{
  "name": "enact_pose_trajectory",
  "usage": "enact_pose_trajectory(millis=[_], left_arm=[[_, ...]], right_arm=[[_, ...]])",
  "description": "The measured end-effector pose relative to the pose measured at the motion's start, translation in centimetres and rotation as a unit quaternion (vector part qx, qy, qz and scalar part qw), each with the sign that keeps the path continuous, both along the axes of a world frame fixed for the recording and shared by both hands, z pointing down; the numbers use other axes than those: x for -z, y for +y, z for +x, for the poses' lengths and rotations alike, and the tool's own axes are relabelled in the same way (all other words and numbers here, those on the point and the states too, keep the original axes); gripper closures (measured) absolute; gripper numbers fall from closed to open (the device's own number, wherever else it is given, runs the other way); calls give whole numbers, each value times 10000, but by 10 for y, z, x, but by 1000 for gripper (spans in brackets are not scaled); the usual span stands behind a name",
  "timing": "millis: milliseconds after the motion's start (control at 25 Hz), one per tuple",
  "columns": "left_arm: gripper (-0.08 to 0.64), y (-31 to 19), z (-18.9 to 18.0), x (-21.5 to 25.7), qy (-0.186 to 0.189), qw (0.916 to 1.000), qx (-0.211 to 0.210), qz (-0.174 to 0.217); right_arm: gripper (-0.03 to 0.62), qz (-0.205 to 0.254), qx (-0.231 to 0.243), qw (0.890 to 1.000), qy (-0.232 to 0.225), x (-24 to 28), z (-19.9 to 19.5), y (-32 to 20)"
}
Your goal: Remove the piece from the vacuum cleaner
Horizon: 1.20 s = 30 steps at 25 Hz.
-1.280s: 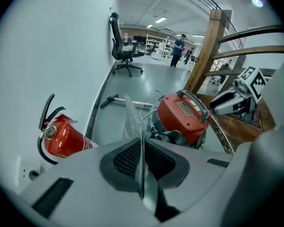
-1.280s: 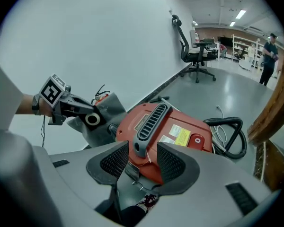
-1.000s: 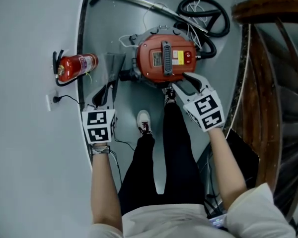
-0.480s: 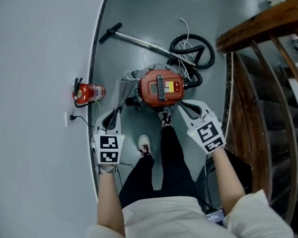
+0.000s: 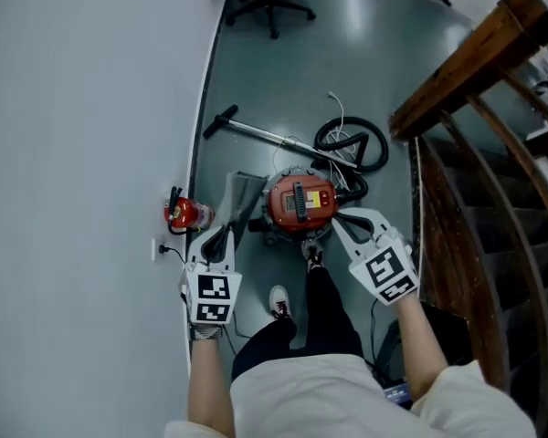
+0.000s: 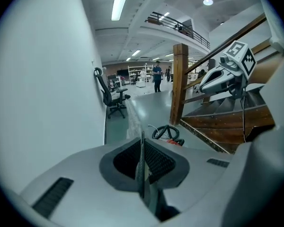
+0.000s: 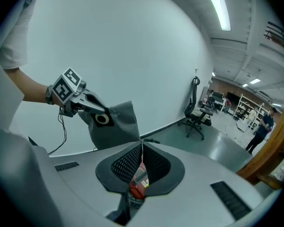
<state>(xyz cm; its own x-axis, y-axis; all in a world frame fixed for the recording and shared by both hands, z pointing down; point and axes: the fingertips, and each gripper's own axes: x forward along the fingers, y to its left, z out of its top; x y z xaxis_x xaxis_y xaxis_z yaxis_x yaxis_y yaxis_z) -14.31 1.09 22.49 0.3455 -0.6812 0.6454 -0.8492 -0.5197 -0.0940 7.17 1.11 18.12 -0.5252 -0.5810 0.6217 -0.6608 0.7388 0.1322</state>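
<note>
Left tool [image 5: 221, 237]: clamped on the gray dust bag [image 5: 240, 197], held clear, left of the red vacuum cleaner [image 5: 300, 203].
Right tool [image 5: 345, 219]: pinched closed, empty, right of the vacuum cleaner; one grip seems enough.

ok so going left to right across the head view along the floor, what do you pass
fire extinguisher → grey dust bag → red vacuum cleaner → wooden stair railing
</note>
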Motion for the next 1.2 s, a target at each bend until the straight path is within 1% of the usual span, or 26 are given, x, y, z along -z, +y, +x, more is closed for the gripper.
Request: enact_pose_trajectory(millis=[80, 200, 400, 560, 680, 960, 1080, 1200], left_arm=[[532, 3, 3, 24, -10, 9998, -96, 167], [532, 2, 7, 63, -26, 9984, -199, 521], [532, 11, 16, 126, 4, 9939, -331, 1051], [532, 12, 25, 172, 9, 9892, -445, 1394], [532, 13, 31, 206, 20, 9846, -456, 1689], [532, 23, 45, 284, 95, 9703, -610, 2341], [532, 27, 49, 304, 97, 9651, -705, 2522], [532, 35, 50, 322, 22, 9603, -780, 2678]], right_arm=[[558, 165, 6, 9999, -28, 25, -1, 3], [558, 479, 94, 9988, -1, 62, -1, 0], [558, 931, 133, 9956, 2, 120, 2, 9], [560, 1241, 167, 9921, 62, 159, 7, 17], [560, 1441, 127, 9895, 54, 188, 11, 23], [561, 1895, 162, 9817, 3, 248, 6, 37], [563, 2060, 186, 9784, -46, 270, 5, 41], [563, 2198, 150, 9754, -49, 288, 4, 46]])
